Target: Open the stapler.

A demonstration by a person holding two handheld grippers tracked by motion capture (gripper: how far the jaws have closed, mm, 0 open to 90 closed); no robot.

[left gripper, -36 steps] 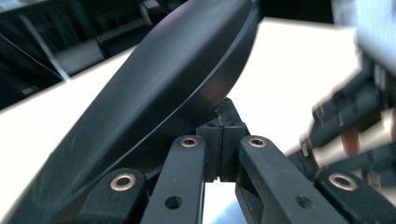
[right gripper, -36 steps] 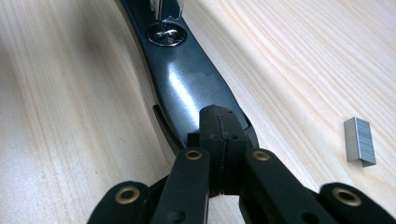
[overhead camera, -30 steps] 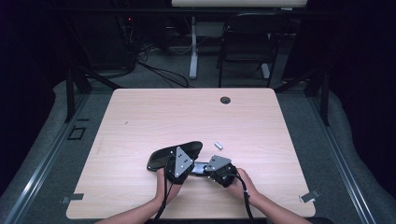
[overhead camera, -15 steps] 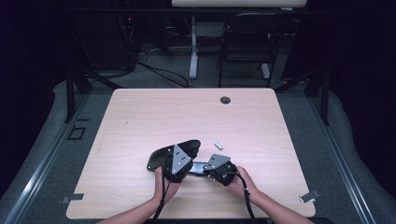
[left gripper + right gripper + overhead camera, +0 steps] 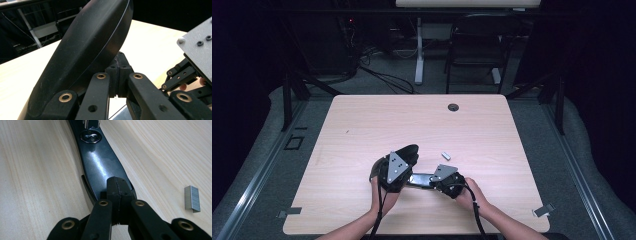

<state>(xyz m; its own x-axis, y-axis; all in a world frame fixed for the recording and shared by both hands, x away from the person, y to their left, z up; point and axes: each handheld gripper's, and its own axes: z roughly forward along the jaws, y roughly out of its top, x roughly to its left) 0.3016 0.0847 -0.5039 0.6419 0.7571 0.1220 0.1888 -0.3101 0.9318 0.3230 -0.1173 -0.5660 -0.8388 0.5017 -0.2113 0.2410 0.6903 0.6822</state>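
stapler | lid raised by closed left gripper | base pinned by closed right gripper

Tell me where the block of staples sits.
In the high view the staple block lies on the table, right of centre, just beyond the right gripper.

Around the opened stapler the table is bare on its far and left sides. Just to the right of the stapler lies a staple strip (small, easy to hit); a cable hole sits well beyond it.
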